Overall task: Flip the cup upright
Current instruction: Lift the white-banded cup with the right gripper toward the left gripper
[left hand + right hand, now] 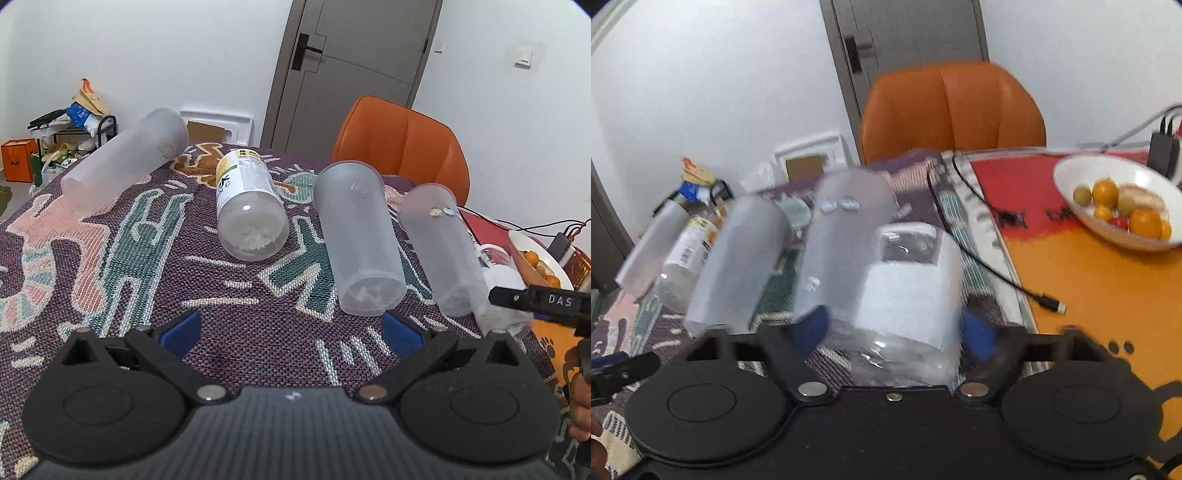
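The right gripper [895, 328], jaws wide, straddles the lying clear white-labelled plastic cup [908, 291], not yet gripping; next it should close. The left gripper [291, 328] hangs open and empty.

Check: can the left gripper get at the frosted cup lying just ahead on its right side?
Probably yes. The left gripper is open with bare cloth ahead, and the frosted cup lies base-first near its right finger; the stickered cup beside it leaves little room.
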`<state>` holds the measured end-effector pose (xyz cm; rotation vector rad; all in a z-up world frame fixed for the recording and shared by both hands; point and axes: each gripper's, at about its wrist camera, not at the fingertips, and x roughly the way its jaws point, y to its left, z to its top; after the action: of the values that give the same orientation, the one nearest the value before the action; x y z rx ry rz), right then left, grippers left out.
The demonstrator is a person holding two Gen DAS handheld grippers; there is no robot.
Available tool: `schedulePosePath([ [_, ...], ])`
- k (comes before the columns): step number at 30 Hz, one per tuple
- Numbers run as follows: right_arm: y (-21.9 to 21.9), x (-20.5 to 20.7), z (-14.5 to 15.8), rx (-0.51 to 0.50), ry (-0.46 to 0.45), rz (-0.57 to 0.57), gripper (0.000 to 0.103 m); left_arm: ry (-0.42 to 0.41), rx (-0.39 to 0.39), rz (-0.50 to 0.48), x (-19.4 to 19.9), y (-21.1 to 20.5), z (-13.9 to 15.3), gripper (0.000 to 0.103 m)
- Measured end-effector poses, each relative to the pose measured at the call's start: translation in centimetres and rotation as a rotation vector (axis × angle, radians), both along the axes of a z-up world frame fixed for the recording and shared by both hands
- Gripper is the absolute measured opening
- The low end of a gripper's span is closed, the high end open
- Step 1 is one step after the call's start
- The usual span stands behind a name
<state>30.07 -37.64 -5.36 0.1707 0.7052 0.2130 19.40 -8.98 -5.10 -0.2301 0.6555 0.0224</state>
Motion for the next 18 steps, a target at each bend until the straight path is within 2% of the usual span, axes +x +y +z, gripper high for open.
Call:
schedulePosePath([
  [10,-1.1,-2.8,1.7,0.036,-0.061,-0.053,0.058,-0.018,-0.016,0.009,-1.5,1.4,0.6,0.103],
  [18,0.3,-5.6,3.9,0.089,-0.112,-0.018,0.058,-0.038,-0.025,0.021,-3.7,3.5,1.9,0.103],
])
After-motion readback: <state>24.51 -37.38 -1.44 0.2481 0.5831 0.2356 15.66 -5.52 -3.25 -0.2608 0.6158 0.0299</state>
